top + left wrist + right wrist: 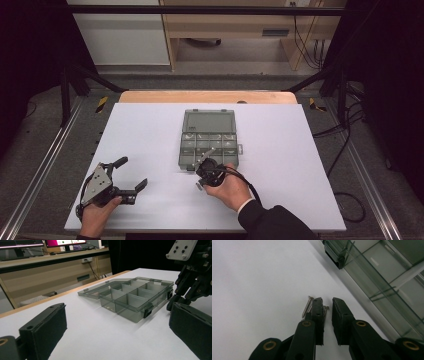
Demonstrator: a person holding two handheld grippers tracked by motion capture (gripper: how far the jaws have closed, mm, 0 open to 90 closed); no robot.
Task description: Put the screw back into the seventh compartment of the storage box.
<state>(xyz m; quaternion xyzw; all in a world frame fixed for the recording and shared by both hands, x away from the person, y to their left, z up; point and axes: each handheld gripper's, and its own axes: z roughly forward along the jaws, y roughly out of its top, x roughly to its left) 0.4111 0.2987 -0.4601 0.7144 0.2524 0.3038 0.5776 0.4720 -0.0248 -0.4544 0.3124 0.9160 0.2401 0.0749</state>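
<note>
Right gripper (327,301) narrowed to a slim gap, matte black padded jaws tipped onto the smooth white table (249,290). Thin, threaded, silvery screws (307,307) beside its left jaw, one more partly showing in the gap. Smoky translucent compartment box (387,277) just beyond. Left gripper (112,327) spread wide, holding nothing.

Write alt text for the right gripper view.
The right gripper, its black jaws nearly closed, comes down on small screws lying on the white table: one between the jaws, others beside the left jaw. A clear compartment box lies at upper right.
</note>
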